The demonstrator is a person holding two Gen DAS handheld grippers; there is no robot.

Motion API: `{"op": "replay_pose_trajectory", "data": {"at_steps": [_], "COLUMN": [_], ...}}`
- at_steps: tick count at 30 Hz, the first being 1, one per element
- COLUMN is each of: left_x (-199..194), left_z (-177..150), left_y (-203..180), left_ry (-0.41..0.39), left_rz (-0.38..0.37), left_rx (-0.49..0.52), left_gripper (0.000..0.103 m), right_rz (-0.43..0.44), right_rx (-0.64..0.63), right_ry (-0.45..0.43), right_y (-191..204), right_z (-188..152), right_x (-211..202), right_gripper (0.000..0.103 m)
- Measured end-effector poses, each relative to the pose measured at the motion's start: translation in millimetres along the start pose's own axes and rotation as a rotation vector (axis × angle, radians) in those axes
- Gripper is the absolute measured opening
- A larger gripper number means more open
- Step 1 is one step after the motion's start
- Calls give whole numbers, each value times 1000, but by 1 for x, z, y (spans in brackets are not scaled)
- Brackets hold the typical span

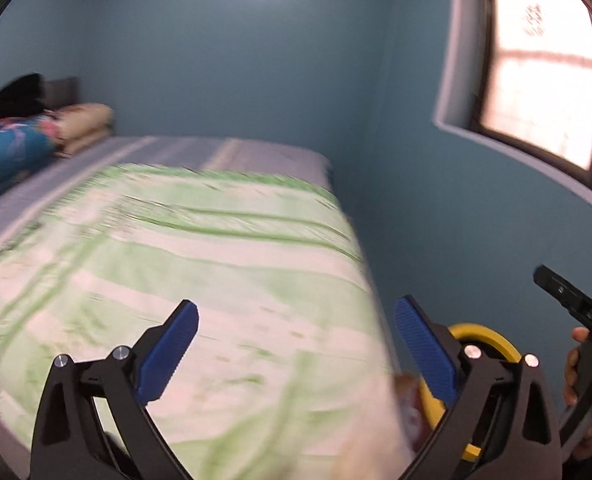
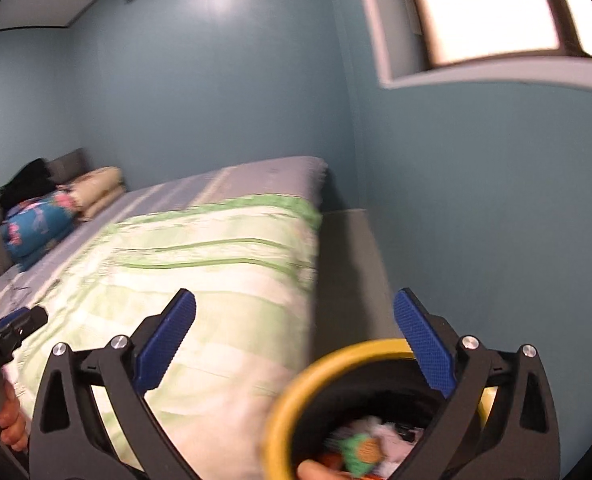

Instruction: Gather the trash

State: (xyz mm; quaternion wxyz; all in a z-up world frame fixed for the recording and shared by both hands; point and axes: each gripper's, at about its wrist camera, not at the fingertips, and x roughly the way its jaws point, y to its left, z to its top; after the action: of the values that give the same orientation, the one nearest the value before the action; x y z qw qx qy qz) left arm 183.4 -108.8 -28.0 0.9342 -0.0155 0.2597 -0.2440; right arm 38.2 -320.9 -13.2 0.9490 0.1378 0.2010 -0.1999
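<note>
A yellow-rimmed bin (image 2: 328, 364) with a dark inside sits low at the right of the bed; several pieces of crumpled trash (image 2: 368, 448) lie in it. Its rim also shows in the left wrist view (image 1: 484, 334) behind my right finger. My left gripper (image 1: 296, 344) is open and empty above the bed's near end. My right gripper (image 2: 296, 340) is open and empty just above the bin's rim. Both views are blurred. The right gripper's handle (image 1: 576, 304) shows at the right edge of the left wrist view; the left gripper (image 2: 12, 332) shows at the left edge of the right wrist view.
A bed with a green and white blanket (image 2: 200, 264) fills the left. Pillows and folded bedding (image 2: 40, 220) lie at its head. A teal wall (image 2: 476, 220) and a window (image 2: 488, 8) stand on the right. A narrow floor strip (image 2: 348, 264) runs between bed and wall.
</note>
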Motion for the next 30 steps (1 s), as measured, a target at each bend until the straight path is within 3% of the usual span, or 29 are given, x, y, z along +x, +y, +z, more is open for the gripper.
{"op": "replay_pose_trajectory", "data": {"at_steps": [5,11,19,30], "left_x": [-56,-118,-169,-185], "left_z": [8,0,-27,-50], "left_y": [40,54,36,40], "left_ry": [-141,-261,-351,-367], "left_rz": [206,353,423,385], "left_rx": [-3,12,-29,-101], "left_gripper": [95,95,95,95], "right_rz": [97,54,11,43], "right_rx": [-61,-151,-154,-141], "right_ry": [-19,-169,-271,-240], "right_y": [67,125,152,154], "right_z": [1,-9,-31,-49], "right_x": [-9,-43,-79,-86], "right_gripper": [95,95,95,95]}}
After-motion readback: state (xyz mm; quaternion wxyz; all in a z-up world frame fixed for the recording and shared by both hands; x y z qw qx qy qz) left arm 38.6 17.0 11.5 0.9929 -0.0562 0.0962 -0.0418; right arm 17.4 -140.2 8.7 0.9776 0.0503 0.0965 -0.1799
